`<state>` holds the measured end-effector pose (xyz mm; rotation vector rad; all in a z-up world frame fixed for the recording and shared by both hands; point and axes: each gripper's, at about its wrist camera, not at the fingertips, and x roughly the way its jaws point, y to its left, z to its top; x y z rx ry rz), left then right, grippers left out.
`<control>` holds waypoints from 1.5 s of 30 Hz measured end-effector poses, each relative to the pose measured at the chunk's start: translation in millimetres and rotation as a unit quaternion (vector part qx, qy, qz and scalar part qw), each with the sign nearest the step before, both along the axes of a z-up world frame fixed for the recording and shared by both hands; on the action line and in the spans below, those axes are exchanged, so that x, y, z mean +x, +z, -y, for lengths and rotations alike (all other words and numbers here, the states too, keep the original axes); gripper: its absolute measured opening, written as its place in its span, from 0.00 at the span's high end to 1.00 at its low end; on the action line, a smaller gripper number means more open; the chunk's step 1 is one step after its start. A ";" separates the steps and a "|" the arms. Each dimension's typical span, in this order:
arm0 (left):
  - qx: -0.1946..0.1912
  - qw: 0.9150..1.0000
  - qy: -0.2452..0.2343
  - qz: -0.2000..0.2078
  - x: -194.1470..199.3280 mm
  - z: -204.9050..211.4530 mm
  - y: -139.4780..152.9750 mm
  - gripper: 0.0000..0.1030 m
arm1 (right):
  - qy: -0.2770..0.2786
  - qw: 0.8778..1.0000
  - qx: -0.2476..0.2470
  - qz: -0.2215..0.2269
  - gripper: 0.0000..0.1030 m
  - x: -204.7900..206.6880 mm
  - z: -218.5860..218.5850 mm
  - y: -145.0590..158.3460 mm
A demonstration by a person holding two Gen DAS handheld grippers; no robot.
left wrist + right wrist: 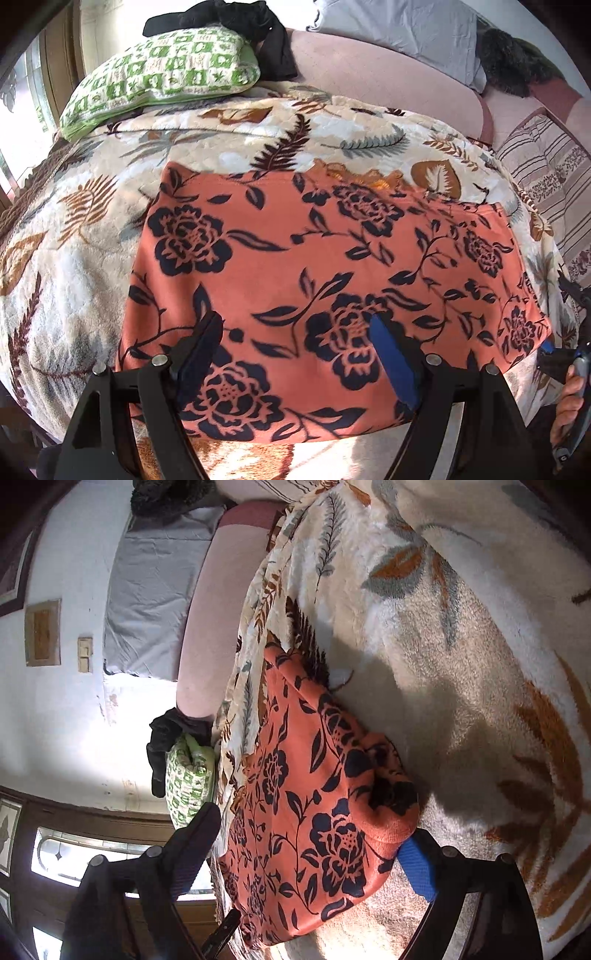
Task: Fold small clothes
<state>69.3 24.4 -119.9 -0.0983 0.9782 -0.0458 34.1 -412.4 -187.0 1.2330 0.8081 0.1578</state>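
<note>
Garment (325, 280) — orange, dark-flowered — lay spread flat on fleece blanket (74, 258), with left gripper (295, 354) poised above it, fingers spread wide, pinching nothing. Right gripper (314, 853) likewise agape astride one thick corner — liable to snag blanket pile along with cloth, dragging the fold askew.

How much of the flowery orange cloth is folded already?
Done: the orange flowered garment lies spread flat on the leaf-print blanket, and its right edge looks doubled over. In hand: nothing is gripped; the left gripper hangs open over the near edge, and the right gripper is open around the right corner. Left: the main folds, since it still looks wide.
</note>
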 end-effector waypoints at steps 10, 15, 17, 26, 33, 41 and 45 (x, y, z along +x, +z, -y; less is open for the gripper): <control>0.066 0.994 -0.084 -0.028 61.3 114.5 -33.5 0.20 | 0.010 1.000 -0.015 -0.012 0.21 7.7 1.7 -13.4; 0.092 0.991 -0.087 -0.035 60.5 119.2 -52.7 0.13 | 0.063 0.991 -0.112 -0.032 0.89 19.9 -13.2 -0.1; 0.060 0.994 -0.080 -0.040 58.4 110.1 -39.0 0.14 | 0.066 0.987 -0.146 -0.027 0.89 19.7 -17.6 9.8; 0.054 0.994 -0.083 -0.044 44.9 101.7 -42.0 0.13 | 0.018 0.998 -0.064 -0.018 0.17 15.2 -14.3 1.1; 0.062 0.994 -0.064 -0.068 37.4 78.2 -55.6 0.11 | 0.075 0.981 -0.160 -0.080 0.81 41.8 -33.5 -1.4; -0.087 0.994 0.008 0.062 -1.9 -13.4 24.5 0.11 | 0.144 0.927 -0.343 0.043 0.83 53.7 -137.2 126.2; -0.124 0.978 0.131 0.105 -45.7 -118.3 42.9 0.11 | 0.209 0.888 -0.392 0.121 0.83 45.4 -255.1 166.1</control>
